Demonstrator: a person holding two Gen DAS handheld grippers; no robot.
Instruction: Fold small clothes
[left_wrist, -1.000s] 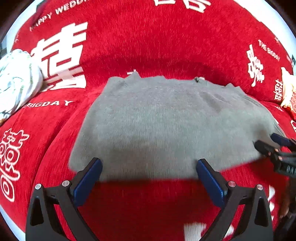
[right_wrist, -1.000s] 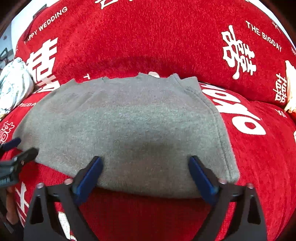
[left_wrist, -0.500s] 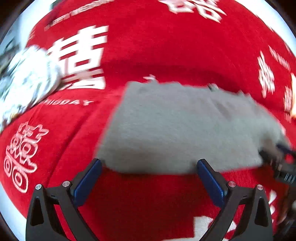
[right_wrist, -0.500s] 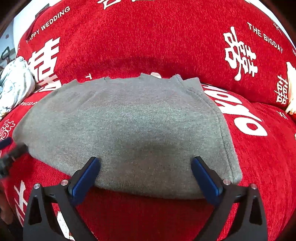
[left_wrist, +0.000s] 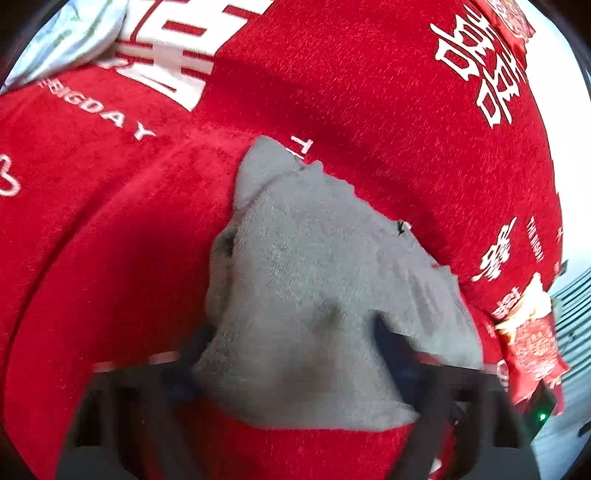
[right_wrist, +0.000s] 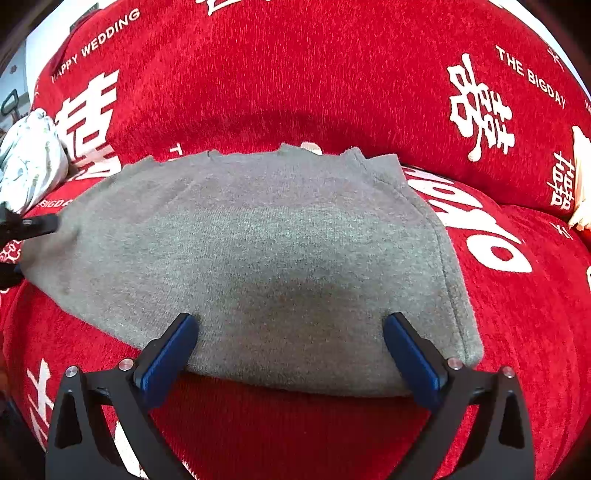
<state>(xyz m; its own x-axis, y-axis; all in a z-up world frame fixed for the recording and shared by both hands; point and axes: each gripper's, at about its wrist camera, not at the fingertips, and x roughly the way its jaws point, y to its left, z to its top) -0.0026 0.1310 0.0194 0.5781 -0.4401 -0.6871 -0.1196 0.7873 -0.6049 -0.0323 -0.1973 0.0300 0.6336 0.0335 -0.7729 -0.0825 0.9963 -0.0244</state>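
Observation:
A folded grey knit garment (right_wrist: 266, 254) lies flat on the red sofa cover. My right gripper (right_wrist: 291, 350) is open, its blue pads at the garment's near edge, one on each side of the middle. In the left wrist view the garment (left_wrist: 314, 302) runs away from me at an angle. My left gripper (left_wrist: 295, 362) is blurred by motion; its jaws stand wide apart at the garment's left end, and the cloth lies between and over them. The left gripper's tip (right_wrist: 37, 223) shows in the right wrist view at the garment's left edge.
The red sofa cover (right_wrist: 295, 74) with white lettering covers seat and backrest. A pale patterned cloth bundle (right_wrist: 29, 166) lies at the far left. A red snack packet (left_wrist: 532, 350) sits at the right in the left wrist view.
My left gripper has swung round to the garment's left end and turned, so its view is tilted and blurred. My right gripper has held still at the near edge.

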